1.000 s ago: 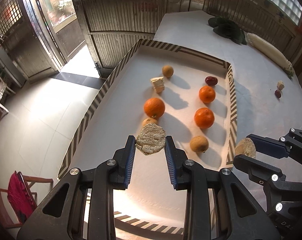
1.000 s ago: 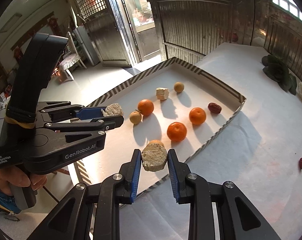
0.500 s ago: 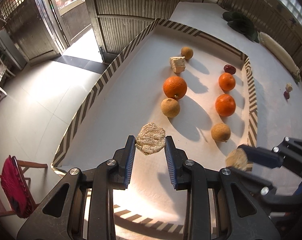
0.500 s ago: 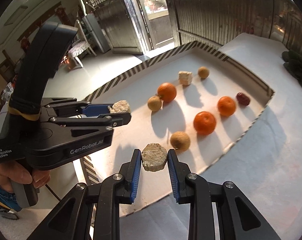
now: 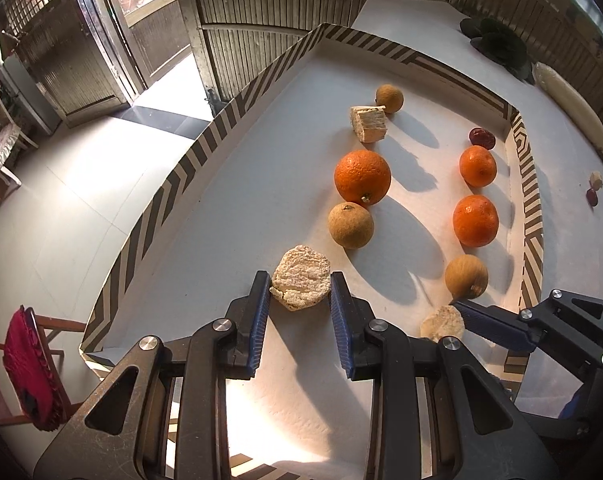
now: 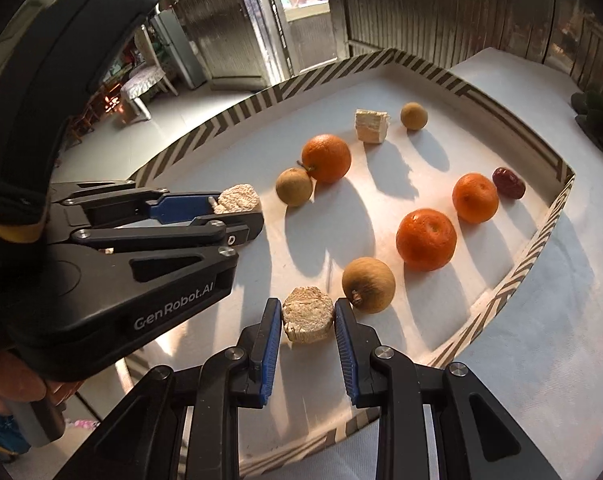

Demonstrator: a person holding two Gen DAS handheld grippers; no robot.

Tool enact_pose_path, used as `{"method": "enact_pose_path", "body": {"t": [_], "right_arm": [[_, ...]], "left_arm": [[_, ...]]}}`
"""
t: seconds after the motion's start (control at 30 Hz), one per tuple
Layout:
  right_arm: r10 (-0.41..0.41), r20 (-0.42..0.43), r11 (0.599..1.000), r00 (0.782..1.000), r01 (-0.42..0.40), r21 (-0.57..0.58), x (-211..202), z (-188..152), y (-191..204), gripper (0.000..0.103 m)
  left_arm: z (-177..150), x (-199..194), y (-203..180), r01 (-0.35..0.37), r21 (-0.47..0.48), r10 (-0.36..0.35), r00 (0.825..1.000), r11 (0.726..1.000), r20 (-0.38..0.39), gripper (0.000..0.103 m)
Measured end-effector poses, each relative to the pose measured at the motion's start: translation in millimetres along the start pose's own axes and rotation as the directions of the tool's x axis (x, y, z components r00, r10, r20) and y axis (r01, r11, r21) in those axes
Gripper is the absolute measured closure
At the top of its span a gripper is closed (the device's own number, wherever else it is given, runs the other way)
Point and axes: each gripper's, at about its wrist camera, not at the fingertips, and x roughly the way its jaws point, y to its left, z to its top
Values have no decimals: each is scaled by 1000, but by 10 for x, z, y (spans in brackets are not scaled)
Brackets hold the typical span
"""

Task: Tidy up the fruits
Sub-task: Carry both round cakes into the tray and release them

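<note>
A striped-rim white tray holds three oranges, the largest at its middle, three brown round fruits such as the one beside it, a pale cut wedge and a red date. My left gripper is shut on a pale crumbly fruit chunk low over the tray's near left part. My right gripper is shut on a similar chunk just beside a brown fruit, low over the tray's near end. Each gripper shows in the other's view.
Outside the tray on the white table lie a date and a small pale piece, a long white vegetable and dark leafy greens. A red-cushioned chair stands left, below the table edge.
Both grippers have moved forward and down into the tray with their chunks. The right one has gone from outside the rim to over the tray floor.
</note>
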Motion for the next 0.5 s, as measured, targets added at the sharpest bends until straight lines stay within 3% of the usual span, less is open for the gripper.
{"method": "enact_pose_path", "body": {"t": [0.3,0.37,0.43,0.5], "right_arm": [[14,2,1000,1000,-14,-20,-109,-43,20,71],[13,8,1000,1000,-13,-19,-135,-46,15,71],[14,26,1000,1000,-14,-13,-218,-43,-10,71],[13,43,1000,999,-13,-6,-306,-44,-42,70]], "left_arm": [[38,3,11,9,-9,-9,1000,1000,-29,73],[65,-7,32,11,-18,-12,999,1000,-34,66],[101,-58,51,15,-27,-16,1000,1000,-22,48],[148,-101,46,17,-30,-17,1000,999,-6,43]]}}
